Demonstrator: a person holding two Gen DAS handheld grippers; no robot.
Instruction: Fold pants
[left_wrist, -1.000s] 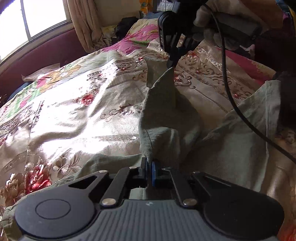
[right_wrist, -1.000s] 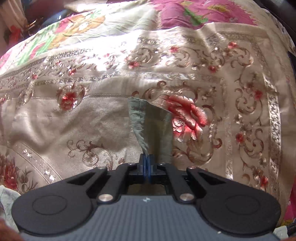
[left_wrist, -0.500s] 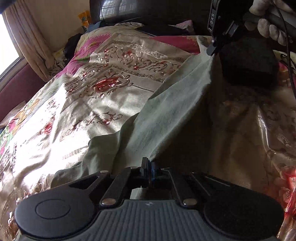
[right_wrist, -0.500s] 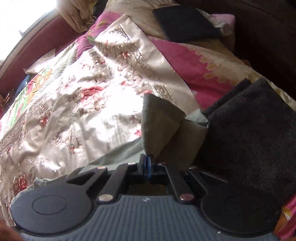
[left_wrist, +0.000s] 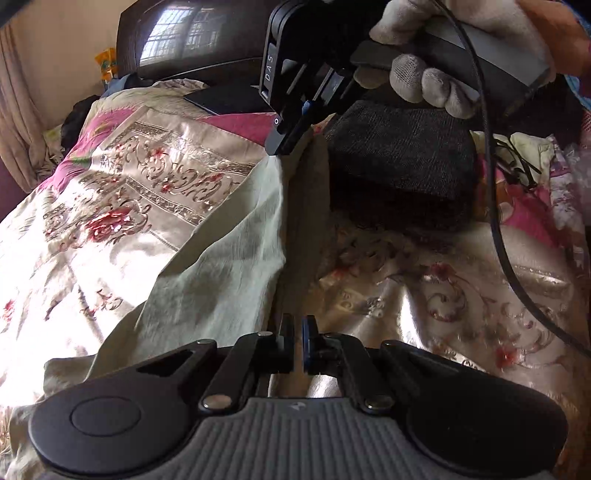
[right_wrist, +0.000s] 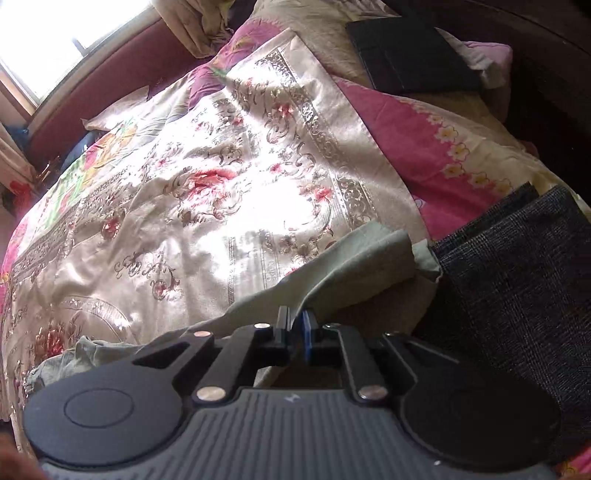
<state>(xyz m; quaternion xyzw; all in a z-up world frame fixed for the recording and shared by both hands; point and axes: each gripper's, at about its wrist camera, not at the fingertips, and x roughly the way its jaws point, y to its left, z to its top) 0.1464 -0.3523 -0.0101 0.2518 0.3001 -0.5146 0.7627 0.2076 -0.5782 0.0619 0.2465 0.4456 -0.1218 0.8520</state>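
Note:
Pale green pants (left_wrist: 229, 254) lie stretched across a floral satin bedspread (left_wrist: 110, 206). My left gripper (left_wrist: 297, 332) is shut on the near edge of the pants. The pants run as a taut fold up to my right gripper (left_wrist: 291, 136), held by a gloved hand at the top of the left wrist view. In the right wrist view my right gripper (right_wrist: 295, 325) is shut on the pants (right_wrist: 351, 258), and a corner hangs over beside a dark fabric.
A folded dark grey garment (left_wrist: 402, 166) lies right of the pants, also in the right wrist view (right_wrist: 517, 302). A flat black item (right_wrist: 410, 55) lies at the bed head. A black cable (left_wrist: 495, 206) hangs from the right gripper. A window (right_wrist: 55, 40) is far left.
Both grippers have carried the pants edge across the bed toward the dark folded garment. The pants went from a bunched peak to a long stretched fold.

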